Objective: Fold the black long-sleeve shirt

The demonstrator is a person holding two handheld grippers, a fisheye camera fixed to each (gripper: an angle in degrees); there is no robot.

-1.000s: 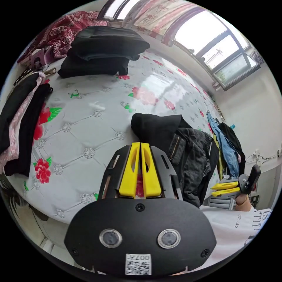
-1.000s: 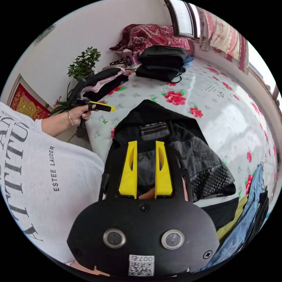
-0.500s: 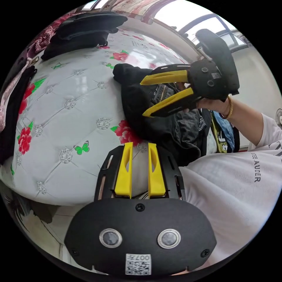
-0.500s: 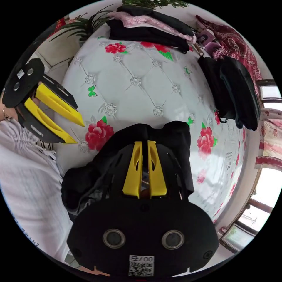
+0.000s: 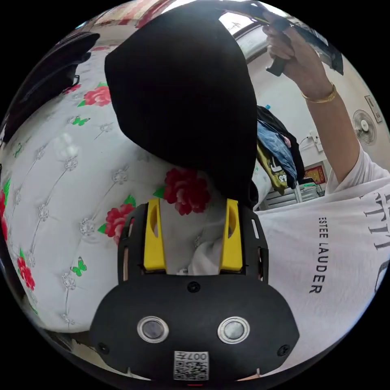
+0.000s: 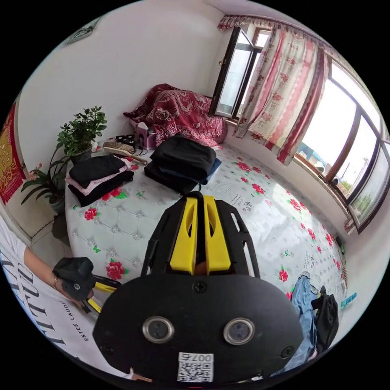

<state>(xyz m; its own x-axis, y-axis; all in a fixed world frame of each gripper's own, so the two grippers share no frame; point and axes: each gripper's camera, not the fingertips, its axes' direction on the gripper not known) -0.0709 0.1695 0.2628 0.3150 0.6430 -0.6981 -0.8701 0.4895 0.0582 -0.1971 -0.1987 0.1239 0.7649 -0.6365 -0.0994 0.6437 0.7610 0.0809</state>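
Two grippers are working here, and the fold itself is not yet begun. The black shirt (image 5: 187,93) is hanging in the air over the bed (image 5: 61,170), a smooth, matte dark sheet drooping to a narrow bottom near the bed's edge, at twelve o'clock in the left gripper view. The person's hand (image 5: 292,57) is holding the right gripper up at one o'clock there, above the cloth. In the right gripper view, the right gripper (image 6: 200,239) is showing its yellow fingers nearly closed, only a slim gap between them; whether cloth is pinched there I cannot tell. The left gripper (image 5: 193,235) is waiting below with fingers spread wide, gripping nothing. Spreading flat, sleeves and body folds all seem to be remaining. The bed cover is looking glossy, white, button-tufted, printed with red roses. Folded dark piles (image 6: 183,160) are sitting at eleven o'clock in the right gripper view.
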